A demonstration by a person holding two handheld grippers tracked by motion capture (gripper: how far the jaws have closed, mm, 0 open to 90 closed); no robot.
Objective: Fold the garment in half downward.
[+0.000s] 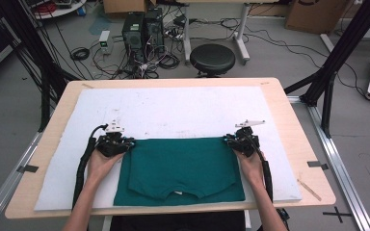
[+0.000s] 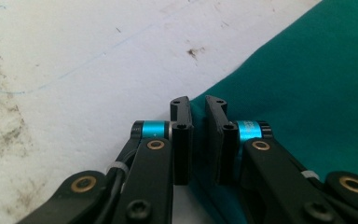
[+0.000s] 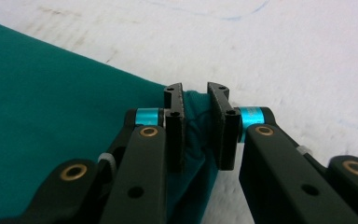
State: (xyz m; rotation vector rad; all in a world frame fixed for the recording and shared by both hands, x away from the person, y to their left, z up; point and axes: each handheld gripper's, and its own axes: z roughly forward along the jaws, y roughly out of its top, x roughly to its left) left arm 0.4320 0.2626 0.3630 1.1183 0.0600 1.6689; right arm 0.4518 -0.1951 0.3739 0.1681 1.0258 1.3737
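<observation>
High view: one dark green folded cotton T-shirt (image 1: 180,171) on white foam board (image 1: 173,108), near front edge of light wooden table (image 1: 289,106). Two grippers: left gripper (image 1: 125,143) at shirt's far left corner, right gripper (image 1: 230,139) at far right corner.

Left gripper view: jaws clenched on shirt (image 2: 307,84) edge.

Right gripper view: jaws clamped on bunched shirt (image 3: 51,102) corner.

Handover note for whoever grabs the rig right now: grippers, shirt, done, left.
Left gripper: shut on the far left corner of the green shirt.
Right gripper: shut on the far right corner, cloth bunched between its jaws.
Shirt: lies flat on the white board, already folded over once, collar at the near edge.
Done: both far corners gripped.
Left: probably lift them and fold toward the near edge.
</observation>
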